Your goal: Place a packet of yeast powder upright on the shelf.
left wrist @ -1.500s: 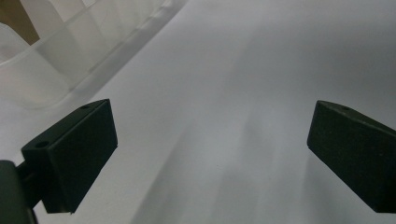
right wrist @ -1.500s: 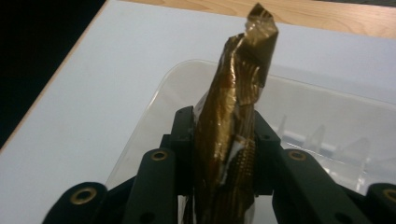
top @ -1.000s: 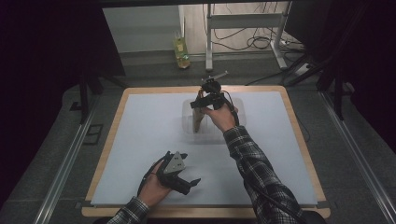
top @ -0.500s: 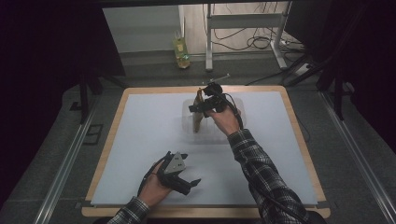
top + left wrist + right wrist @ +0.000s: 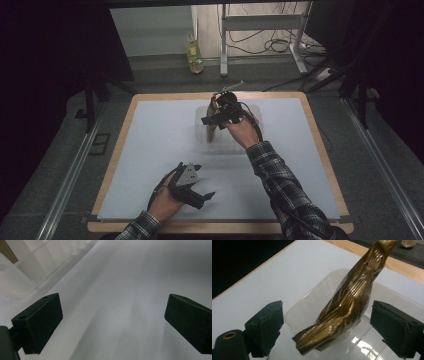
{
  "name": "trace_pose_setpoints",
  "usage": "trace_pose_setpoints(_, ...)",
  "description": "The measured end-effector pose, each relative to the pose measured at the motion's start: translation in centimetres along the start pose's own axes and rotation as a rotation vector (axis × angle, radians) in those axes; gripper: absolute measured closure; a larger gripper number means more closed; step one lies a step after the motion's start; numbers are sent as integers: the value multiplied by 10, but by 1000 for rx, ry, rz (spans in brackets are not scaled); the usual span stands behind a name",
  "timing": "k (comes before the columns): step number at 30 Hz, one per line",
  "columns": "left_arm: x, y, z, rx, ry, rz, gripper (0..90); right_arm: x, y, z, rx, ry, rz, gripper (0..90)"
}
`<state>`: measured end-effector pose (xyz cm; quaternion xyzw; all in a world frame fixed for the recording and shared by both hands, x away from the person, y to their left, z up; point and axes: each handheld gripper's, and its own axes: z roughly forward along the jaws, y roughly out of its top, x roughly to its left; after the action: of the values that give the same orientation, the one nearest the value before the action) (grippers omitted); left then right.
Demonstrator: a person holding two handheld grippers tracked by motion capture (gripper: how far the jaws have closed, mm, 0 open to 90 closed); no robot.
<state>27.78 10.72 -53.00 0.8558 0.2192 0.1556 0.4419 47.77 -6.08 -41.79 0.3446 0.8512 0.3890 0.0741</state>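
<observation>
standing propped in a clear plastic container point(image 5: 372, 322), a crinkled gold foil packet point(image 5: 347, 305), bottom end down inside the tub, upper part leaning toward the far rim and its twisted top rising above it. seen from the high view, same gold packet point(image 5: 212, 125) upright at the left end of the clear container point(image 5: 250, 142), which sits on the white table mat point(image 5: 150, 150) toward the far middle of the wooden-edged table point(image 5: 320, 150). hovering right over the tub, right gripper point(image 5: 216, 119), released: jaws spread wide after just opening, the packet standing between them in the right gripper view, right gripper point(image 5: 329, 327) with pads clear of the foil on both sides. resting low near the front edge of the mat, left gripper point(image 5: 202, 196), well apart from the tub, held in the left hand point(image 5: 165, 200); left gripper point(image 5: 112, 320) likewise released, jaws far apart with bare white mat between them, a corner of the ribbed clear container point(image 5: 37, 267) showing at upper left. plaid sleeve point(image 5: 285, 190) reaching in from the bottom right.
</observation>
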Motion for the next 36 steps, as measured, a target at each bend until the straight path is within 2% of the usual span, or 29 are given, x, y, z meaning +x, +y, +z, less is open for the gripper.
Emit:
trace_pose_setpoints(10,0,0,-1,-5,6,4,15,9,-4,-4,-16,-10,-97,85)
trace_pose_setpoints(21,1,-1,0,-22,-1,5,13,16,-13,-12,-29,-14,-175,52)
trace_pose_setpoints(28,3,-1,-1,-29,-7,-14,11,17,-20,-17,-41,-18,-207,42)
trace_pose_setpoints(36,3,-1,-1,-41,-11,-22,6,13,-29,-23,-58,-7,-204,35)
